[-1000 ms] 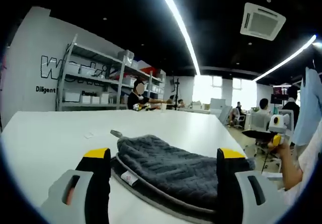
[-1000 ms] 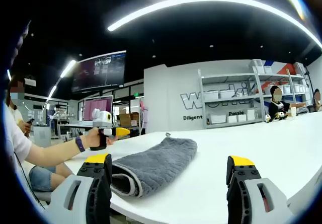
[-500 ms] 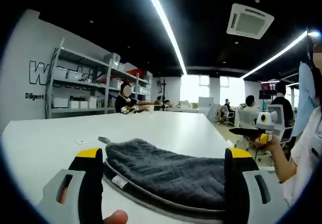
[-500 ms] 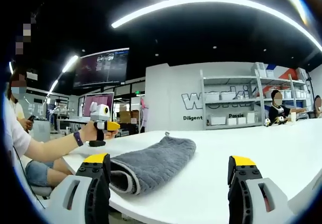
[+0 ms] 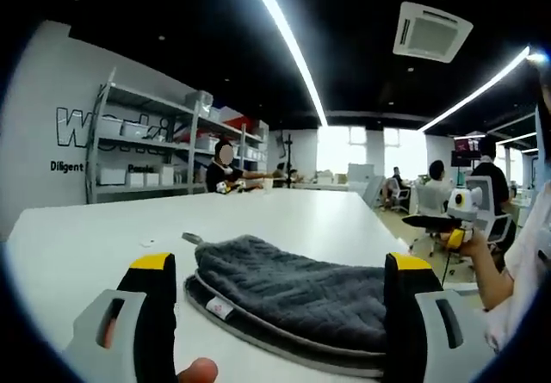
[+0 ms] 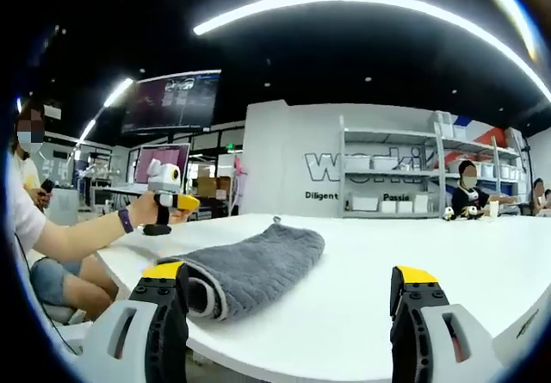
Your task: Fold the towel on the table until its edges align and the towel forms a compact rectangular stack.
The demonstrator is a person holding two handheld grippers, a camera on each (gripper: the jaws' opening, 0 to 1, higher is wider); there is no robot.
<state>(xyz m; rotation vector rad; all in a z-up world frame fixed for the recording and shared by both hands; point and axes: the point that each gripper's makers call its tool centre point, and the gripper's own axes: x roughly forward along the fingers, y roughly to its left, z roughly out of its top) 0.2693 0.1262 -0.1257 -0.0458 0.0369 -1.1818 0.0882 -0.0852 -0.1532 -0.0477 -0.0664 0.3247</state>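
A dark grey towel lies folded in a thick stack on the white table, with a small hanging loop at its far corner. My left gripper is open just before the stack, nothing between its yellow-tipped jaws. In the right gripper view the same towel lies left of centre with its rolled fold towards me. My right gripper stands open at the table's near edge, beside the towel and off it. The other gripper is held up off the table's left end, and the right one likewise beyond the right end.
Metal shelves with white boxes stand against the lettered wall behind the table. Other people sit at the table's far end and at desks further back. The holder's forearm reaches in from the left.
Both views have shifted a little with the hands. The towel lies as before. The left gripper, seen in the right gripper view, was raised and tilted upright.
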